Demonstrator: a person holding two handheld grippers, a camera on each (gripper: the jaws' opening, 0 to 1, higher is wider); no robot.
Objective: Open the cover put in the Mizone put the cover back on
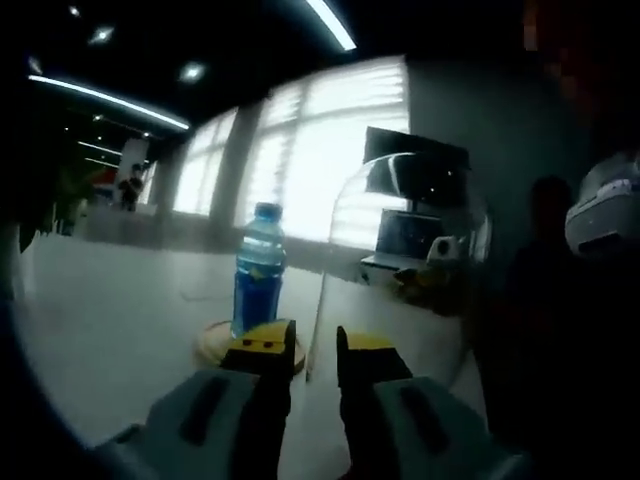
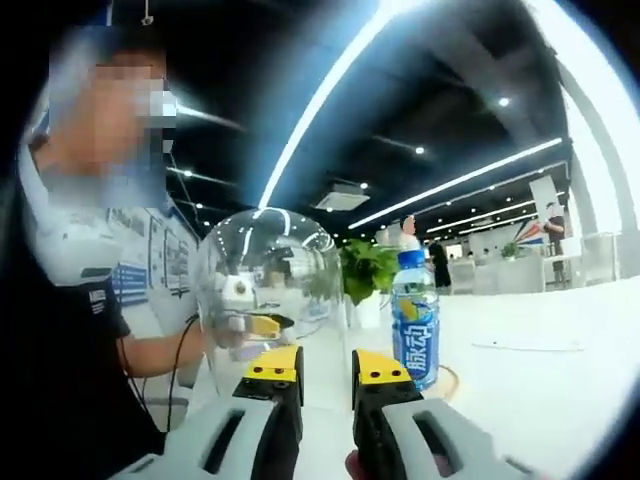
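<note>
Clear glass or plastic forms the dome cover (image 1: 400, 240), which hangs raised above the white counter (image 1: 110, 330) in the left gripper view, its lower edge running down to the gap between the left claw (image 1: 315, 350) jaws. Whether those yellow-tipped jaws actually pinch the cover's rim cannot be told; they stand a narrow gap apart with the rim line passing between them. Just beside the cover, to its left in that view, the Mizone bottle (image 1: 258, 270) stands upright on a round wooden base (image 1: 215, 345), blue-labelled with a blue cap, uncovered. Bright windows (image 1: 300, 150) lie behind it, and a dark monitor (image 1: 415, 150) shows through the dome. In the right gripper view the same cover (image 2: 268, 290) appears to the left of the Mizone bottle (image 2: 415, 320), lifted and clear of the base (image 2: 447, 382), whose edge peeks out beside the bottle's foot. The right claw (image 2: 325, 375) has its jaws spread slightly with nothing between them, low in front of the dome. Through the dome the other gripper's yellow tip (image 2: 262, 324) shows at the cover's far side. A person in a dark top (image 2: 60, 340) stands at the left, and a leafy green plant (image 2: 370, 270) sits behind the cover.
</note>
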